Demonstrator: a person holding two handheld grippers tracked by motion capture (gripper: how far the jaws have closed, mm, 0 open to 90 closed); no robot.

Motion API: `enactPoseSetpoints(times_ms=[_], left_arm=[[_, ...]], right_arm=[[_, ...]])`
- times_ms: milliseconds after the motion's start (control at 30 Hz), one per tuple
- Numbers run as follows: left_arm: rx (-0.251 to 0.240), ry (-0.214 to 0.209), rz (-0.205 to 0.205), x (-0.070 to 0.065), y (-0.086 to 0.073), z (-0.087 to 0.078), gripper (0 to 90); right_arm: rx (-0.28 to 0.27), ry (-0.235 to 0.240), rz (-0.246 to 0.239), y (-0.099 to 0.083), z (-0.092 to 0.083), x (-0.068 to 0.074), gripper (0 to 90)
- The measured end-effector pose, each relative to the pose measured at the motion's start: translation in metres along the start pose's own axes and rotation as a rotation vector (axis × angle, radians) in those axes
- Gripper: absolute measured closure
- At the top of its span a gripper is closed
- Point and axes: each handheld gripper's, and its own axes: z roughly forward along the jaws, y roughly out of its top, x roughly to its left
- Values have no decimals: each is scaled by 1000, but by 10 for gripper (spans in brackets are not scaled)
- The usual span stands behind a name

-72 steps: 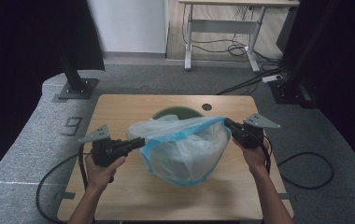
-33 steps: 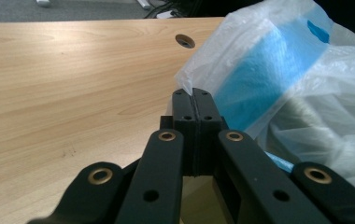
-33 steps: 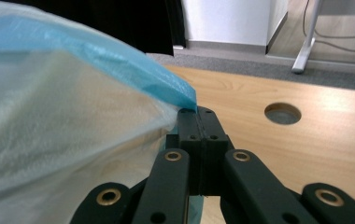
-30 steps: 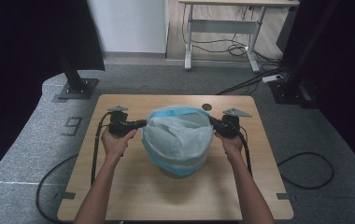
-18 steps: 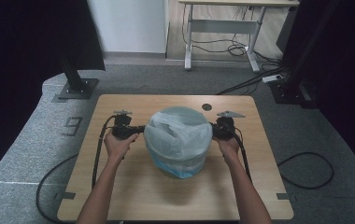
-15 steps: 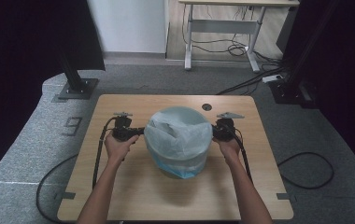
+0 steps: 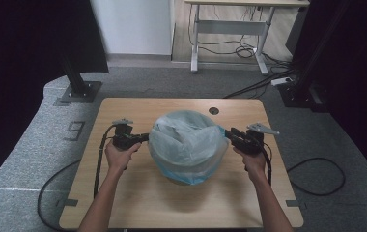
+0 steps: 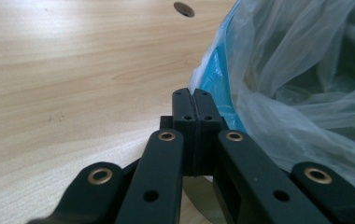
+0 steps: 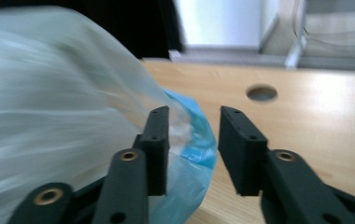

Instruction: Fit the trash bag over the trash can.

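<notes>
A person sits at a wooden table and holds a black gripper in each hand. In the middle of the table sits a big see-through plastic bag with a blue edge, pulled over something round; what is under it is too hidden to tell. The left gripper is at the left side of the bag, and its two jaws are pressed tight together. Their tips sit right against the blue edge of the bag, but it is hard to tell if any plastic is pinched between them. The right gripper is at the right side of the bag. Its jaws are spread apart with a clear gap, and the blue edge of the bag lies between them, touching the left jaw. A small round hole is in the table behind the bag.
</notes>
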Motion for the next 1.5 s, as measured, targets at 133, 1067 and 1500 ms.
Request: enactPoseSetpoints(times_ms=[133, 1067, 1500], left_arm=[[-10, 5, 16, -1, 1, -4, 899], [-24, -10, -7, -2, 0, -8, 899], [-10, 0, 4, -4, -1, -6, 899]], right_arm=[[-64, 46, -66, -1, -30, 11, 488], [-38, 193, -133, -41, -50, 116, 248], [-71, 181, -185, -48, -59, 115, 891]])
